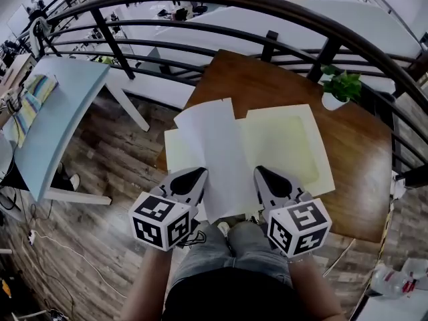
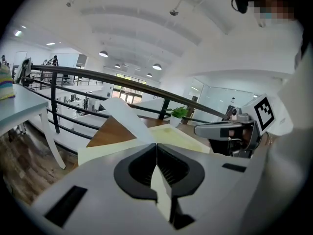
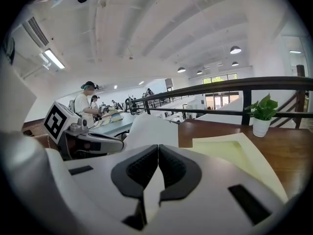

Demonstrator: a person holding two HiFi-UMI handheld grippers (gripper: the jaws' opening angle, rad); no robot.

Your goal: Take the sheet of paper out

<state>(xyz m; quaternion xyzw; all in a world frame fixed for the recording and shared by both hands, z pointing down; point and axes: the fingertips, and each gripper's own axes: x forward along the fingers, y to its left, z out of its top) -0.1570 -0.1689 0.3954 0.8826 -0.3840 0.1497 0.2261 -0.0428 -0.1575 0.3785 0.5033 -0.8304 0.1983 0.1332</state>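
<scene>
1. Railing [image 1: 267, 9], dark metal, curved. Qty 1. Runs behind the work area.
2. Wooden table [image 1: 361, 172], brown. Qty 1. A pale blue table [image 1: 67, 99] is seen well apart, to the left.
3. Cream folder [image 1: 287, 146]. Qty 1, 2 leaves, laid open flat on the wooden table.
4. Sheet of paper [image 1: 217, 152], white. Qty 1. It is held over the folder's middle, between the 2 leaves, and in both gripper views its far end is seen raised above the folder. Whether any part touches the folder can't be told.
5. Left gripper [image 1: 194, 174]. Clamped on the sheet's left edge, paper seen between the jaws.
6. Right gripper [image 1: 262, 172]. Clamped on the sheet's right edge, paper likewise pinched.
7. Potted plant [image 1: 341, 85], white pot. Qty 1. At the far right of the wooden table, apart from the folder.

Key relation: the sheet lies straight ahead of both grippers. Its long axis runs away from the person, leaning slightly left. It's gripped at its near end, one gripper per side, neither nearer than the other.

Judged: removal is prob. near done. A level pull up and toward the person, both sides together, is what's req'd. Uneven pull could crease or tear the sheet.
</scene>
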